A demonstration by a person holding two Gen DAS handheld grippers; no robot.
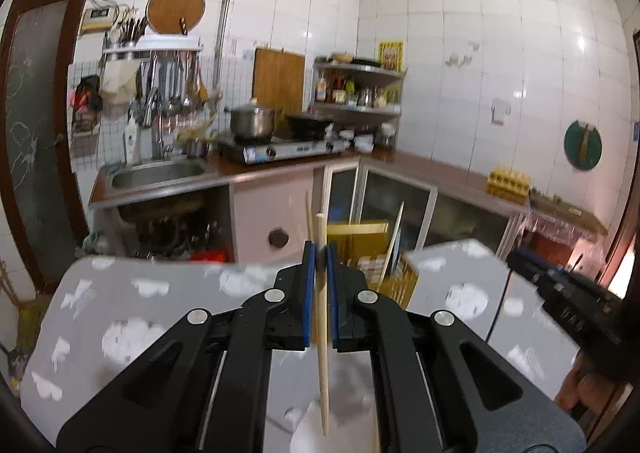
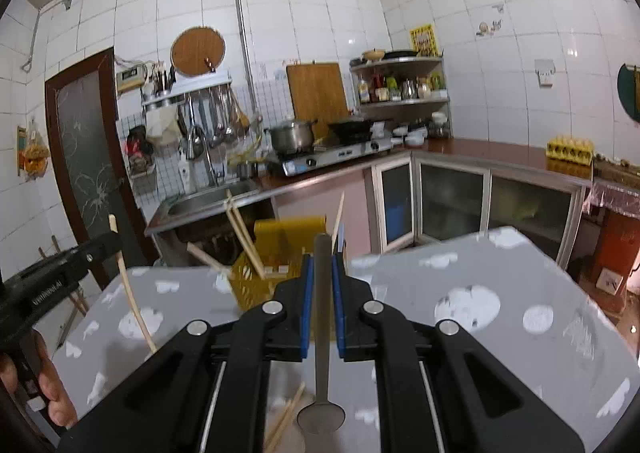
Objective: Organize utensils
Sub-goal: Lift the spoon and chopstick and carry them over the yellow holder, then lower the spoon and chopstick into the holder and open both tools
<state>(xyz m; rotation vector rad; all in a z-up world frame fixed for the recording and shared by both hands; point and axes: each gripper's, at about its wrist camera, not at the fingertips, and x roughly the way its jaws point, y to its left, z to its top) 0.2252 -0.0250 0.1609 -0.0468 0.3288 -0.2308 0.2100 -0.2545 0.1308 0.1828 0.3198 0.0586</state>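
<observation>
In my left gripper (image 1: pixel 320 253) there's a pale wooden chopstick (image 1: pixel 322 333), pinched tight between the blue fingers (image 1: pixel 307 293), standing nearly upright with its top poking above them and its lower end hanging over the table (image 1: pixel 160 313). My right gripper (image 2: pixel 321 265) is clamped just as tight on the handle of a metal spoon (image 2: pixel 322 373), handle up, bowl down near the bottom of the view above the table. A loose pair of chopsticks (image 2: pixel 286 419) lies on the grey, white-patterned table just left of the spoon's bowl. Straight ahead, at the table's far edge, sits the yellow utensil basket (image 2: pixel 280 253), with several chopsticks already leaning in it. From the right view I can see my left gripper off to the left, chopstick hanging below it, my hand (image 2: pixel 52 385) wrapped on its grip. Beyond: a sink (image 1: pixel 156 173), a stove with a pot (image 1: pixel 252 121), and white tiled walls.
</observation>
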